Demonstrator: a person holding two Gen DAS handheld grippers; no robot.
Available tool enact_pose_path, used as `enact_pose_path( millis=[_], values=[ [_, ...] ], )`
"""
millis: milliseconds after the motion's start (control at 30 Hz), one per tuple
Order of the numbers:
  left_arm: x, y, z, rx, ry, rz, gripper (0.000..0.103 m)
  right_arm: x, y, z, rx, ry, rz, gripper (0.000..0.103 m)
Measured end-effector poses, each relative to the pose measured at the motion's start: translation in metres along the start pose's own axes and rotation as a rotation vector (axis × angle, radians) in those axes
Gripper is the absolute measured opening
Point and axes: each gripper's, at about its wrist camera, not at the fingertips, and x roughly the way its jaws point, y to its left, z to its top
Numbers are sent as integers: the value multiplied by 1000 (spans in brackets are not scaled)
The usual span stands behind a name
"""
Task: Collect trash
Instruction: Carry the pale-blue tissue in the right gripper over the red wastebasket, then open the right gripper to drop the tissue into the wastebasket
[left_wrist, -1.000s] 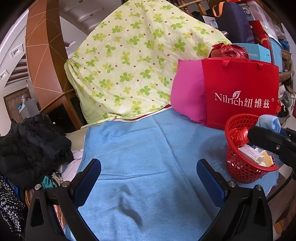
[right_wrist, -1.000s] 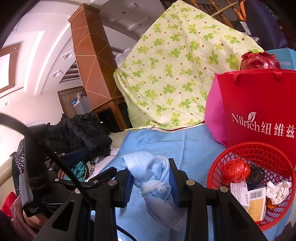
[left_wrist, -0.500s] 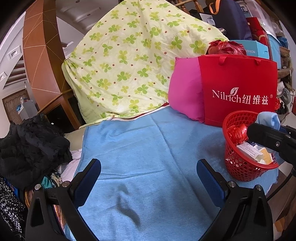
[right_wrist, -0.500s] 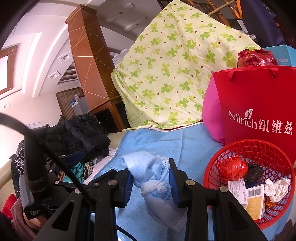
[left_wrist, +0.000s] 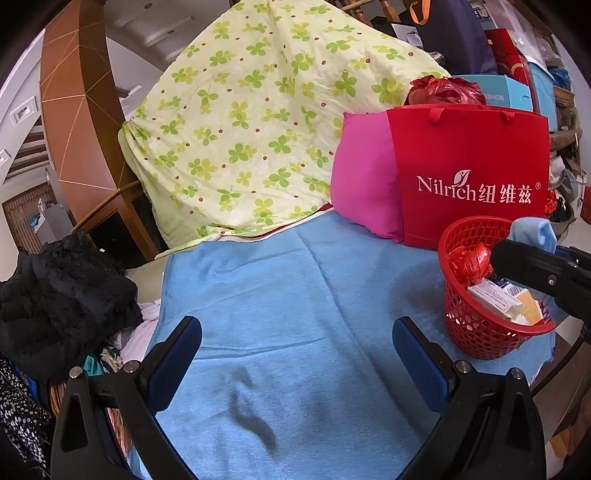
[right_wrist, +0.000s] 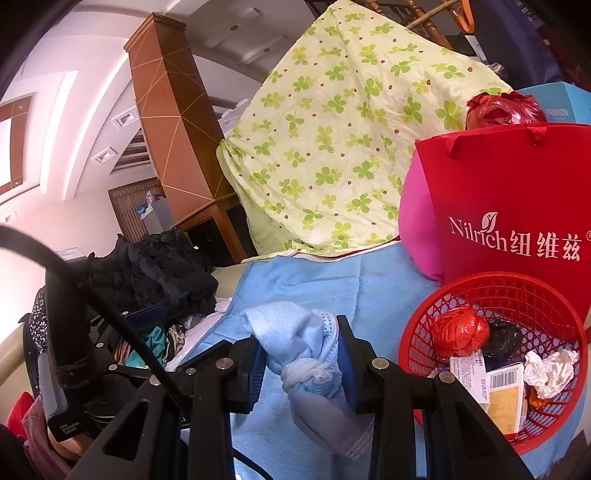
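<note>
My right gripper (right_wrist: 301, 354) is shut on a knotted light blue face mask (right_wrist: 295, 339), held just left of a red mesh basket (right_wrist: 546, 306). The basket holds a red plastic wad (right_wrist: 460, 330), a dark lump, crumpled white paper (right_wrist: 550, 371) and small cartons. In the left wrist view the same basket (left_wrist: 476, 332) stands at the right edge of the blue cloth (left_wrist: 288, 314), with the right gripper's black arm and the mask (left_wrist: 532, 230) above its rim. My left gripper (left_wrist: 295, 354) hangs open over bare blue cloth, nothing between its fingers.
A red shopping bag (left_wrist: 472, 177) and a pink cushion (left_wrist: 364, 184) stand behind the basket. A clover-print quilt (left_wrist: 251, 122) is heaped at the back. Black clothing (left_wrist: 62, 299) lies piled at the left beside a wooden pillar (left_wrist: 77, 110).
The left wrist view has shifted slightly, so the basket and bag sit a little higher and further left. The right gripper keeps its hold on the mask in the same spot.
</note>
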Motion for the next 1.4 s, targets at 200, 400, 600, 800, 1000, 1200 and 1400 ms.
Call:
enact_pose_path(
  millis=[200, 400, 600, 800, 1000, 1200, 1400],
  values=[
    [0, -2, 1, 9, -1, -1, 103, -2, -2, -1, 10, -2, -6, 37],
    [2, -7, 1, 20, 3, -2, 103, -2, -3, 1, 14, -1, -4, 37],
    [3, -12, 3, 29, 5, -2, 103, -3, -4, 0, 25, -1, -8, 37],
    [6, -17, 3, 43, 10, -6, 103, -4, -6, -2, 44, -5, -20, 37],
    [9, -22, 4, 55, 13, -8, 103, -3, -10, -2, 63, -7, -26, 37],
    [13, -28, 5, 71, 20, -11, 103, -4, -15, -3, 89, -10, -34, 37],
    [19, -40, 7, 91, 30, -15, 103, -6, -28, -6, 118, -16, -50, 37]
  ],
)
